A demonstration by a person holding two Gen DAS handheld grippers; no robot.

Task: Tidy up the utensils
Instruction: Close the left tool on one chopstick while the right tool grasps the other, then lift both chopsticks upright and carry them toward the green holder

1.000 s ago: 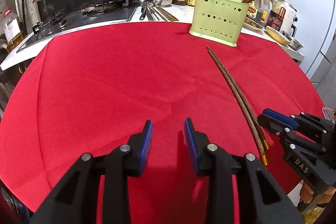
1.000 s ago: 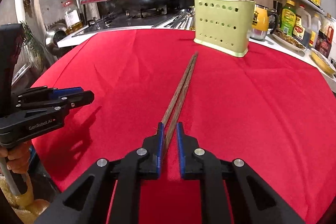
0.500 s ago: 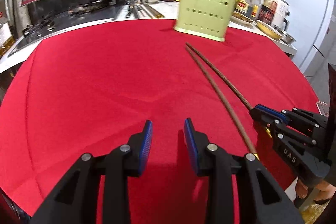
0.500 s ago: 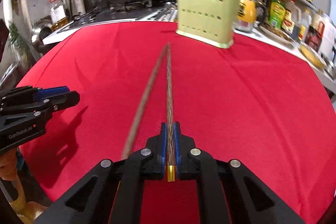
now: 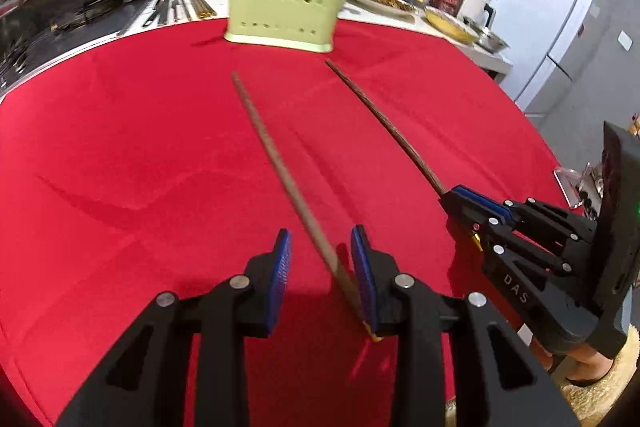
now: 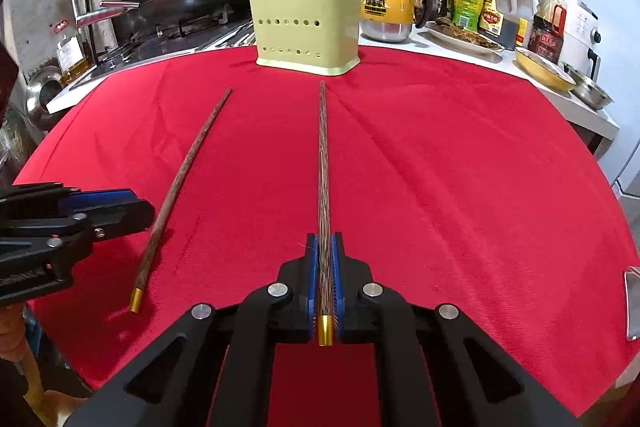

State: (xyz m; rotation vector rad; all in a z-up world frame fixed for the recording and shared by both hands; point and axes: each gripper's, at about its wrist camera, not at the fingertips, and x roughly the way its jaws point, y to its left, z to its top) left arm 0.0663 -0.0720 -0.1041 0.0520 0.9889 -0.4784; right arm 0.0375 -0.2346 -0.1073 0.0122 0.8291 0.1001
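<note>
Now the pair of chopsticks that lay together on the red cloth (image 6: 460,167) a second ago is split: the right gripper (image 6: 324,283) has closed its jaws tight on one chopstick (image 6: 322,163) near its gold-capped end, and that stick points straight ahead at the green utensil holder (image 6: 306,23), which already stands full of other chopsticks at the cloth's far edge. The second chopstick (image 5: 280,163) lies loose on the cloth, and the left gripper (image 5: 320,275) has swung over to it, its jaws partly open and straddling the gold-capped end without pinching it. By my reading, one stick is secured for the holder while the other awaits a grasp.
</note>
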